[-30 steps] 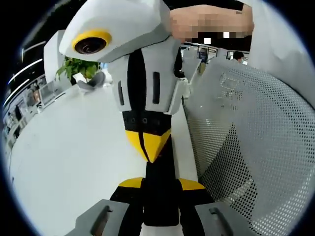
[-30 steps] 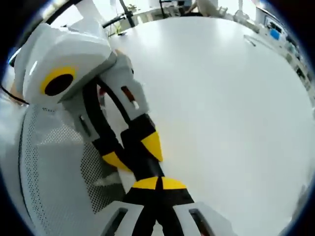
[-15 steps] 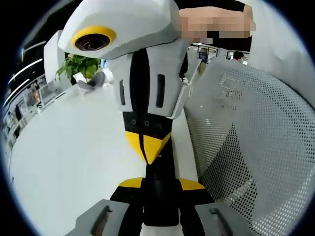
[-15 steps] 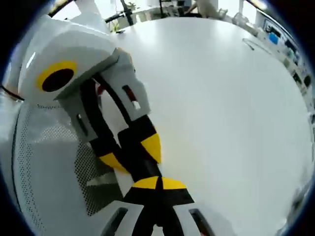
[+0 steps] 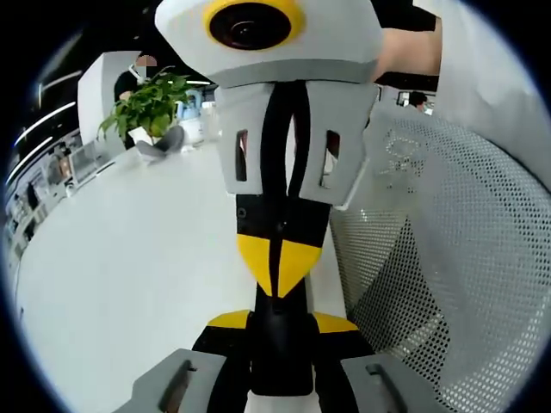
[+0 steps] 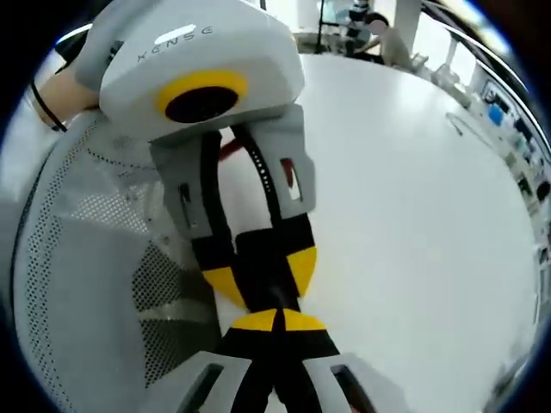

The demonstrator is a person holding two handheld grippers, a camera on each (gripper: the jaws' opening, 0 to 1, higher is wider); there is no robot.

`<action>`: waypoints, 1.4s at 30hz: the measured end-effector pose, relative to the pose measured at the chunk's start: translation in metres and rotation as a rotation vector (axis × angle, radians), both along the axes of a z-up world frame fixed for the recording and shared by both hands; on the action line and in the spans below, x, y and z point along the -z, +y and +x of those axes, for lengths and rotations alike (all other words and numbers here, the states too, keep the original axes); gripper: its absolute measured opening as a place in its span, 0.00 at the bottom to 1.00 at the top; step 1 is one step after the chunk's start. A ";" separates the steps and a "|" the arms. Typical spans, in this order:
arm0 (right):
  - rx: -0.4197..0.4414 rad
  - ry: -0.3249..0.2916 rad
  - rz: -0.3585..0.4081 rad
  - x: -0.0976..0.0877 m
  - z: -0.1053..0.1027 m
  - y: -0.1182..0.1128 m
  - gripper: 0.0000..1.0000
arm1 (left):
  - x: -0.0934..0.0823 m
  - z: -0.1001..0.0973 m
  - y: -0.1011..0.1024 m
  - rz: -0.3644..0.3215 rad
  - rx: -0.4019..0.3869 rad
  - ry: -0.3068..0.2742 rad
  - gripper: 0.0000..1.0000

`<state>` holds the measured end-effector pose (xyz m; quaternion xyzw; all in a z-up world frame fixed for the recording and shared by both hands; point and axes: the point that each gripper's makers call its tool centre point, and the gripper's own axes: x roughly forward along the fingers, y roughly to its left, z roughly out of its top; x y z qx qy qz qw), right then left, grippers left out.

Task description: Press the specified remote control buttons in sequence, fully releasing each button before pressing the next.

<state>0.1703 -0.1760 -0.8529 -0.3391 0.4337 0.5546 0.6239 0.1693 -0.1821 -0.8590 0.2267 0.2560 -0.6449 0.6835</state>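
Remote control [image 5: 280,344]: a dark slab clamped between the left gripper [image 5: 280,320] jaws, held clear above the white bench [image 5: 129,258] to present its buttons. The right gripper [image 6: 277,320], jaws closed to a pressing point, touches its end.

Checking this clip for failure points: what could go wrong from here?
1. The right claw, shut, meets the remote end-on in the left claw. The buttons are hidden, so a wrong or glancing press is possible.
2. The remote is held near the table edge beside the mesh chair; a hard push could slip it out.
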 end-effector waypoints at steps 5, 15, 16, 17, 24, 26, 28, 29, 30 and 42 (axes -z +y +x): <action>-0.021 -0.021 -0.020 0.001 -0.004 -0.001 0.00 | 0.000 0.000 0.000 0.000 0.002 0.001 0.26; -0.037 -0.076 -0.043 0.002 -0.002 -0.001 0.00 | 0.000 0.000 0.000 0.001 0.002 0.001 0.26; -0.043 -0.080 -0.042 0.002 -0.002 -0.001 0.00 | 0.000 0.000 0.000 0.001 0.002 0.000 0.26; -0.043 -0.081 -0.041 0.002 -0.002 -0.001 0.00 | 0.000 0.000 0.000 0.001 0.002 0.000 0.26; 0.022 -0.074 0.028 0.000 -0.001 -0.002 0.00 | 0.000 0.000 0.000 0.001 0.001 -0.001 0.26; 0.035 -0.073 0.047 -0.001 -0.001 -0.002 0.00 | 0.000 0.000 0.000 0.001 0.001 -0.001 0.26; 0.052 -0.061 0.062 -0.003 -0.002 -0.001 0.00 | 0.000 0.000 0.000 0.001 0.000 0.000 0.26; 0.049 -0.069 0.068 -0.005 -0.001 0.000 0.00 | 0.000 0.000 0.000 0.000 0.000 -0.001 0.26; 0.036 -0.089 0.072 -0.006 0.002 0.001 0.00 | 0.000 0.000 0.000 0.000 0.000 0.000 0.26; -0.002 -0.056 0.051 0.000 -0.002 0.002 0.00 | 0.000 0.000 0.000 -0.001 0.000 0.000 0.26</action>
